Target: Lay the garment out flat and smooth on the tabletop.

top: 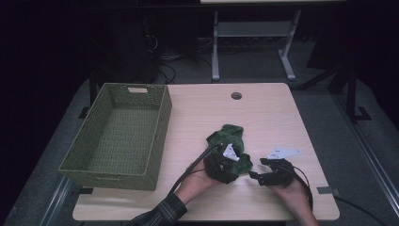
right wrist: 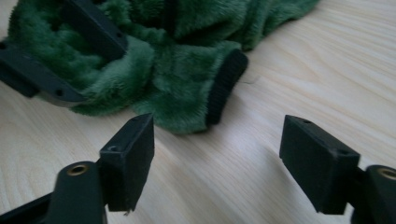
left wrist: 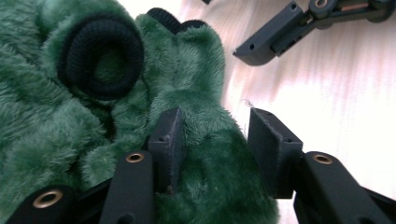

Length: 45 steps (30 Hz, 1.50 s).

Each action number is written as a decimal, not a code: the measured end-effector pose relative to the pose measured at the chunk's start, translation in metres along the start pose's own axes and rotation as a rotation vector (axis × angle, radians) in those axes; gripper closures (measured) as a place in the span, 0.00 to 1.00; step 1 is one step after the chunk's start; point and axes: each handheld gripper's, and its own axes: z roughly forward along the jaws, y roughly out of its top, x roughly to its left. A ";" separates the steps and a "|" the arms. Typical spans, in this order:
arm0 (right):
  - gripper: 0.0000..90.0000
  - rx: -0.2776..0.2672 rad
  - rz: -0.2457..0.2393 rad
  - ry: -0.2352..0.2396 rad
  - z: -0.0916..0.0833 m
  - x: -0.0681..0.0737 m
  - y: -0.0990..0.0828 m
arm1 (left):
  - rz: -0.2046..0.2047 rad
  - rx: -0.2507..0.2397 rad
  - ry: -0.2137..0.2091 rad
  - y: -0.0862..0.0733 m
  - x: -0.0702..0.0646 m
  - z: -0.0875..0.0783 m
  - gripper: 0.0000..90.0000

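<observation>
left gripper (left wrist: 212,140) straddles green fleece (left wrist: 70,126); right gripper (right wrist: 217,154) gapes beside.

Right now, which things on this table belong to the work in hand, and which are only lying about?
In use:
- green fleece garment, a fold between the left gripper fingers
- right gripper, open beside a black cuff
- probably the green woven basket, nothing inside

Lying about:
- cables on the floor
- white stand behind the table

From the near edge of the table the person's left hand (top: 200,181), in a plaid sleeve, tips its black two-jaw left gripper (left wrist: 212,140) down with jaws half apart, while the right hand (top: 292,190) holds the black right gripper (right wrist: 217,154) low, level, jaws wide.
</observation>
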 end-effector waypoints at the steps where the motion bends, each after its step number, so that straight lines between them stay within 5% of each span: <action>1: 0.32 0.002 0.000 0.003 0.002 0.002 0.001 | 0.008 0.007 0.002 -0.001 0.001 0.000 0.62; 7: 0.46 -0.013 -0.005 0.029 0.010 0.003 0.009 | -0.010 0.006 0.007 -0.004 0.005 0.002 0.81; 10: 0.59 -0.008 -0.003 0.044 0.014 0.004 0.011 | -0.010 0.007 -0.006 -0.004 0.007 0.002 0.93; 15: 0.87 -0.019 -0.022 0.026 0.016 0.004 0.013 | -0.036 -0.031 -0.023 -0.002 0.005 -0.002 0.96; 31: 0.90 -0.036 -0.013 -0.024 -0.016 -0.006 0.005 | -0.059 -0.105 0.026 -0.013 0.013 -0.054 0.96; 41: 0.90 -0.036 0.018 -0.080 -0.045 -0.012 -0.011 | -0.076 -0.069 0.064 -0.042 0.014 -0.072 0.97; 45: 0.90 -0.009 0.037 -0.060 -0.046 -0.010 -0.019 | -0.098 -0.033 0.050 -0.058 0.012 -0.069 0.97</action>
